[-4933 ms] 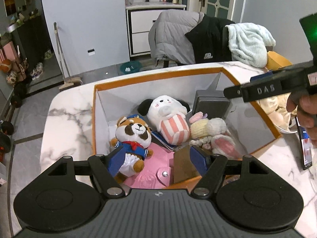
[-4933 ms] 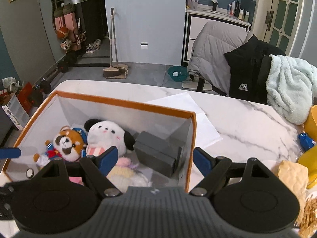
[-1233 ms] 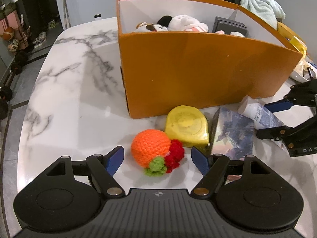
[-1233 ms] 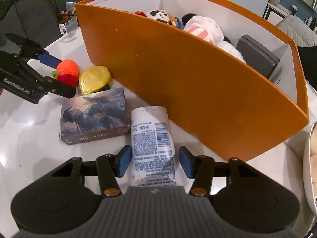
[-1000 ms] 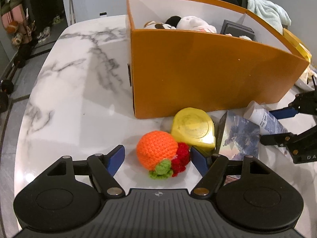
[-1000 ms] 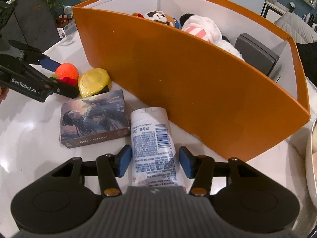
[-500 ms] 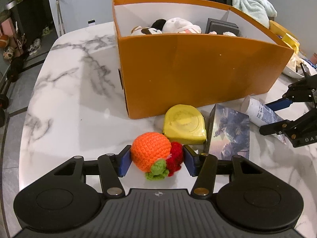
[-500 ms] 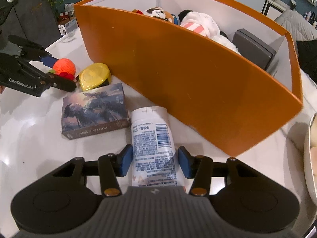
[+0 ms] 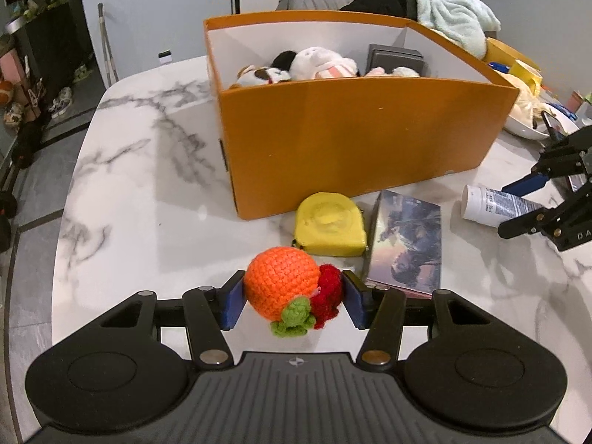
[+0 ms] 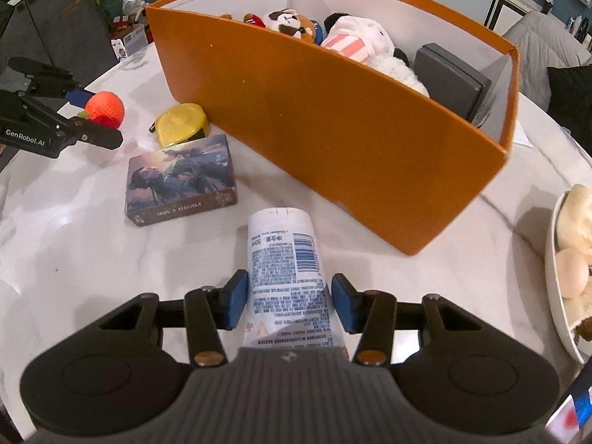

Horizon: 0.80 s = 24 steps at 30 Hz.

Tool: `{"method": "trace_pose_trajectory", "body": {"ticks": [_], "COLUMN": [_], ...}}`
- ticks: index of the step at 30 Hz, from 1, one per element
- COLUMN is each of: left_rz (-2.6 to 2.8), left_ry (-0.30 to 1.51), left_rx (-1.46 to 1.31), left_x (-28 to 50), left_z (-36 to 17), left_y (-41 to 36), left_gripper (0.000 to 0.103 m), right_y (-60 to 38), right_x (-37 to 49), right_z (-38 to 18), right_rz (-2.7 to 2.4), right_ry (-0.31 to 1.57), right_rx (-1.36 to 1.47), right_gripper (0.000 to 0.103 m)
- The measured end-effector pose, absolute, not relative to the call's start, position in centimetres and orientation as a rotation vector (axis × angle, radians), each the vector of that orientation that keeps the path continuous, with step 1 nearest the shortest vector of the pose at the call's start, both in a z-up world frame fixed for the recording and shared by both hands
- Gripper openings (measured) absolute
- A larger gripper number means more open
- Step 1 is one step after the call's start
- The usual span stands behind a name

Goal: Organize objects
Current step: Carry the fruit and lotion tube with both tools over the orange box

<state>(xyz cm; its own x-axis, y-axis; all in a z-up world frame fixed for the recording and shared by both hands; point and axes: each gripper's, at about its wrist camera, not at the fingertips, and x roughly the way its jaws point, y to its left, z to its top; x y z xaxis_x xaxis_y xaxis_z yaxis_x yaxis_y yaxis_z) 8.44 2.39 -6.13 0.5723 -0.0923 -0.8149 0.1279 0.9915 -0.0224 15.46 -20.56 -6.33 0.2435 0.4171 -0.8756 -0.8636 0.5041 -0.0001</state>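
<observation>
The marble-patterned table (image 9: pixel 122 192) is smooth, white and grey-veined; on it stands the orange box (image 9: pixel 355 137), stiff card with white inner walls, its open top making it the likely home for every loose thing; plush toys (image 9: pixel 318 64) and a grey case (image 9: pixel 397 57) already lie inside. Just in front of its near wall, flat on the table, lies a glossy picture-printed box (image 9: pixel 407 236), and beside that a rounded yellow tape measure (image 9: pixel 329 224), hard-shelled, close to the orange wall. The white tube (image 10: pixel 286 259) lies lengthwise between the fingers of the right gripper (image 10: pixel 288 299), cap toward the box; the blue pads sit against or just off its soft sides, and I cannot tell whether they truly pinch it. Smallest is the crocheted orange ball (image 9: pixel 283 286), knobbly yarn with red and green tufts; the left gripper (image 9: pixel 292 299) is closed on it, pads pressed to both sides, seemingly raised slightly off the marble, probably ready for carrying to the box.
</observation>
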Motion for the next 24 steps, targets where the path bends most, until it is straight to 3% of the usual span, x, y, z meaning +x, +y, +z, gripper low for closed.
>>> {"method": "trace_pose_trajectory", "body": {"ticks": [12, 24], "left_rz": [-0.187, -0.28], "left_ry": [0.91, 0.758], "left_rx": [0.081, 0.037], "left_x": [7.6, 8.8], "left_z": [-4.9, 2.4], "left_y": [0.7, -1.1], "left_gripper": [0.063, 0.063], "right_y": [-22.4, -22.4], "right_x": [15.2, 16.0], "right_z": [-3.0, 4.1], "right_rz": [0.964, 1.002], "right_ry": [0.949, 0.826], "right_rx": [-0.512, -0.375], "right_gripper": [0.051, 0.05]}}
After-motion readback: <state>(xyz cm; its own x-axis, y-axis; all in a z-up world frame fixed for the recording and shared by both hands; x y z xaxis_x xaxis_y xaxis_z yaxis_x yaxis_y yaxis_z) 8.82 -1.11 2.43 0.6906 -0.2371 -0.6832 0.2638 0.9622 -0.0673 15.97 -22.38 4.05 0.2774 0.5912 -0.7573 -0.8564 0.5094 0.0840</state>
